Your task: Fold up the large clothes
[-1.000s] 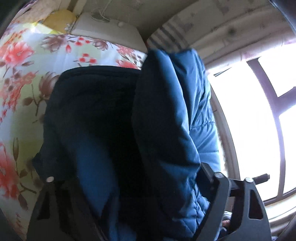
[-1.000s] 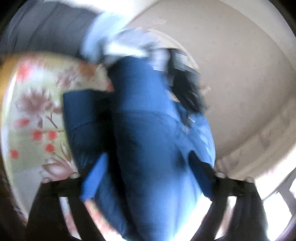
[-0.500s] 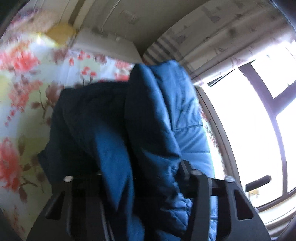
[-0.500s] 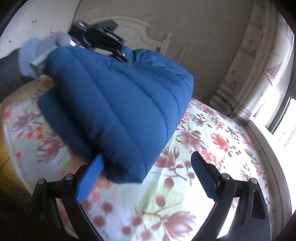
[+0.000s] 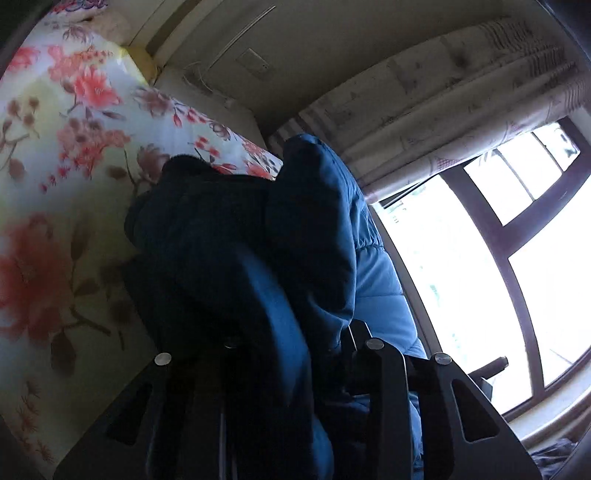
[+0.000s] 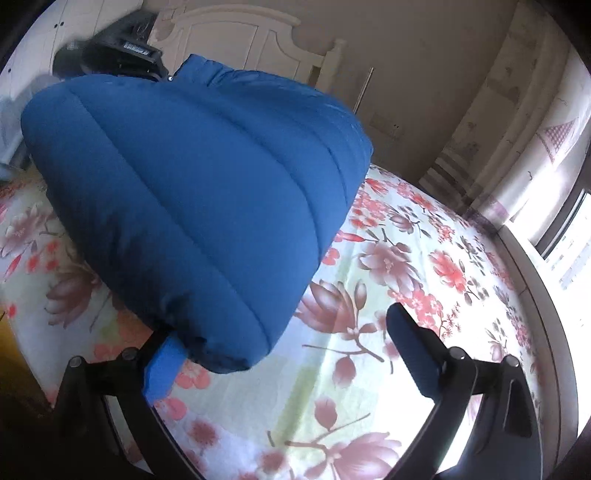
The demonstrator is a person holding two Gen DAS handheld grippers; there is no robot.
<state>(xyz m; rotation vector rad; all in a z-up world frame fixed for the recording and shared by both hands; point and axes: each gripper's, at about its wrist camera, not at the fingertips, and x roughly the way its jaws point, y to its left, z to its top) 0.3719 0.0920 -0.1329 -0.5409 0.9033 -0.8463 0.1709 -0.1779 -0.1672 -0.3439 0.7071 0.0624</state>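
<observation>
The bed with its pale sheet printed in red and brown flowers (image 6: 424,258) fills most of what I see; in my left wrist view the same floral sheet (image 5: 66,184) runs from 7 o'clock up to 11 o'clock. Lying on it is the big quilted blue padded jacket (image 6: 207,192), bunched into a thick mound that takes up the 9 to 12 o'clock part of my right wrist view, its rounded lower edge reaching down toward 7 o'clock. In the left wrist view the jacket (image 5: 295,251) stands right in the middle, dark and in shadow, with a lighter blue panel at 3 o'clock.

Beyond the bed, a white panelled headboard (image 6: 236,33) sits at 12 o'clock, a patterned curtain (image 6: 524,122) hangs at 2 o'clock, and a dark-framed window (image 5: 517,229) glares at 3 o'clock in the left view.

My left gripper (image 5: 295,354) has just closed in and now pinches a fold of the jacket between its black fingers at 6 o'clock. My right gripper (image 6: 280,347) has just been opening further and stands wide apart; its left blue pad (image 6: 162,365) touches the jacket's hem from beneath at 7 o'clock, while the right pad is clear over the sheet at 5 o'clock, so it grips nothing. The left gripper (image 6: 125,51) also shows at 11 o'clock, at the jacket's far top edge.
</observation>
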